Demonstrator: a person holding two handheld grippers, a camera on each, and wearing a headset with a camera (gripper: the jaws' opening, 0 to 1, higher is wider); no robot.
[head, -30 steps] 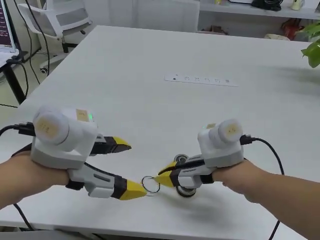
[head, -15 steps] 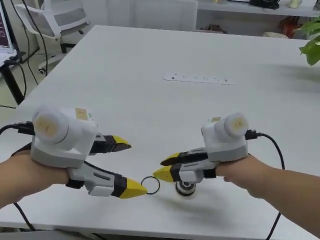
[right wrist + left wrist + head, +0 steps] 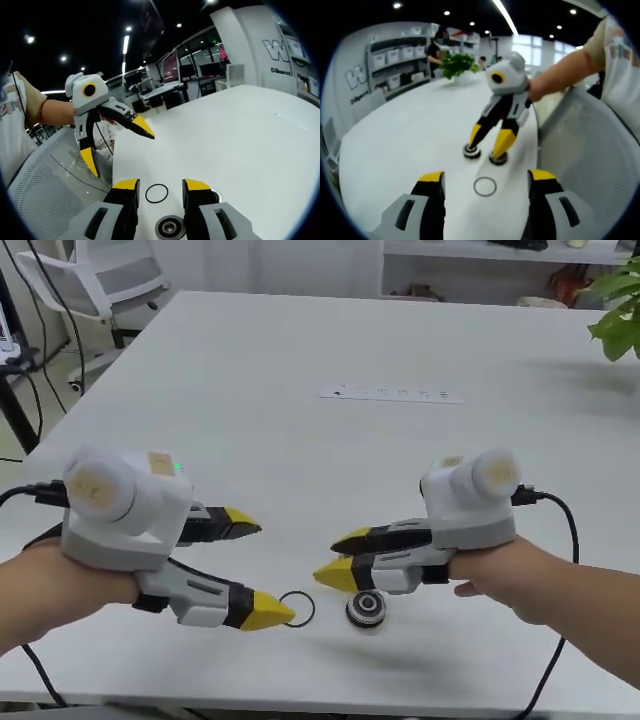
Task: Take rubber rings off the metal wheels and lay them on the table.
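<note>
Left gripper (image 3: 255, 568) jaws wide and empty, right gripper (image 3: 338, 558) jaws at a narrow gap, empty. A thin black rubber ring (image 3: 295, 608) lies flat on the smooth white table (image 3: 400, 470) just ahead of both sets of tips, with a small round metal wheel (image 3: 366, 608) under the right jaws. For the next ring, best to clamp the wheel's hard rim with the right jaws, hook the stretchy band with one left tip and peel sideways, or the wheel may lift.

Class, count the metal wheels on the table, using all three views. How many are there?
2. One wheel lies beside the loose rubber ring, under the right gripper; the second wheel sits just beyond it, seen from the left gripper view. The gripper could hide more.
</note>
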